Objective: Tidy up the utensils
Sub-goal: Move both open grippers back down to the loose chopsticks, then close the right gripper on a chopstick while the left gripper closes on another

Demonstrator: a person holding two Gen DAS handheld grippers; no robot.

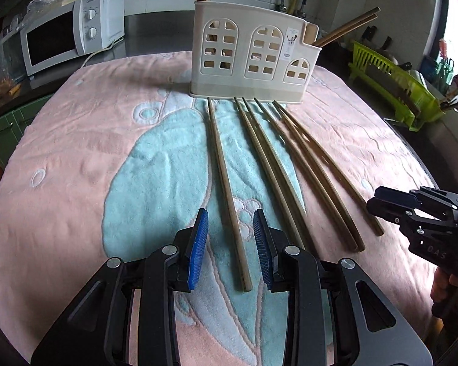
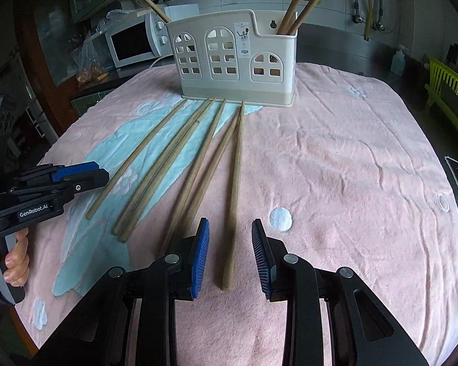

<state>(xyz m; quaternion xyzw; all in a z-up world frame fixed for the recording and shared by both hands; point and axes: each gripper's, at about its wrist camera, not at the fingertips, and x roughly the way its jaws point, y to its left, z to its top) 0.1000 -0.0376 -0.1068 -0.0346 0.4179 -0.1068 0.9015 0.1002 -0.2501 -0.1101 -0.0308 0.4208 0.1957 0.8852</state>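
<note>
A pink and pale-blue towel covers the tabletop, and at its far side stands a cream utensil holder with window-shaped cutouts; a few chopsticks already lean in its compartments. In front of it six wooden chopsticks lie flat on the towel, fanned out with their tips toward the holder's base.

Each stick looks light, stiff and smooth, so it should lift easily but may roll or pivot in a loose pinch. The thick near end seems the best place to grip, with the soft terry giving way under the pads.

The left hand-held gripper is partly open, its blue pads straddling the leftmost chopstick near its thick end without pressing it. The right hand-held gripper is likewise partly open, holding nothing, its pads either side of the rightmost chopstick.
</note>
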